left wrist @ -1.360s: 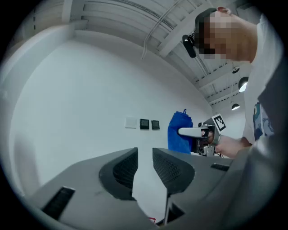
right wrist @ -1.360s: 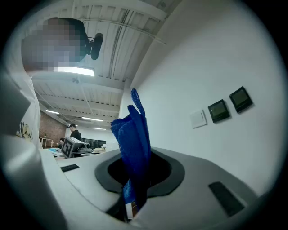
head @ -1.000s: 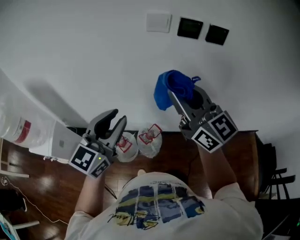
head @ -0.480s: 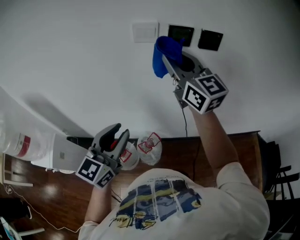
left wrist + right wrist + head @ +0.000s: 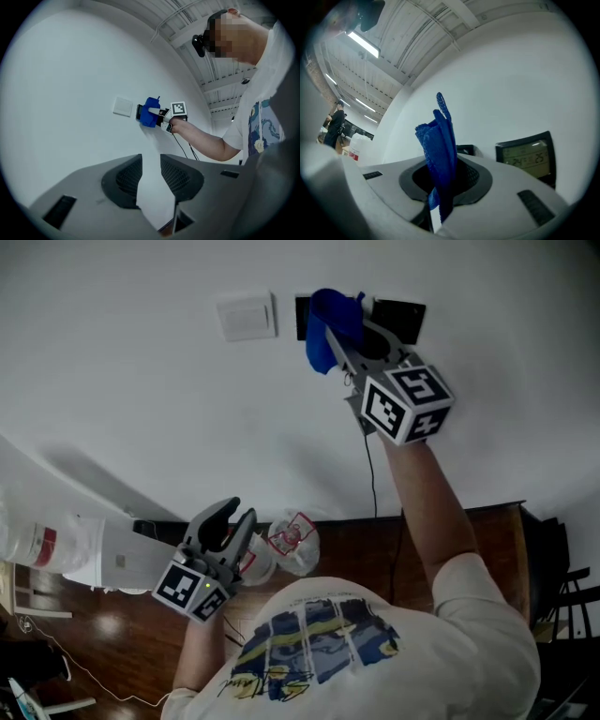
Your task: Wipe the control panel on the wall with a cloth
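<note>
Though half behind cloth [image 5: 330, 326], one control panel [image 5: 302, 319].

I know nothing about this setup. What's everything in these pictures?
cloth: one, blue, clamped in the right gripper, raised at the panels
control panels: two, black, on the wall; left one partly behind the cloth
switch plate: one, white, on the wall left of the panels
cable: one, dark, hanging down the wall
bagged items: two, clear with red labels, on the wooden surface below
right gripper: grey, shut on the cloth
left gripper: grey, open, empty, held low
</note>
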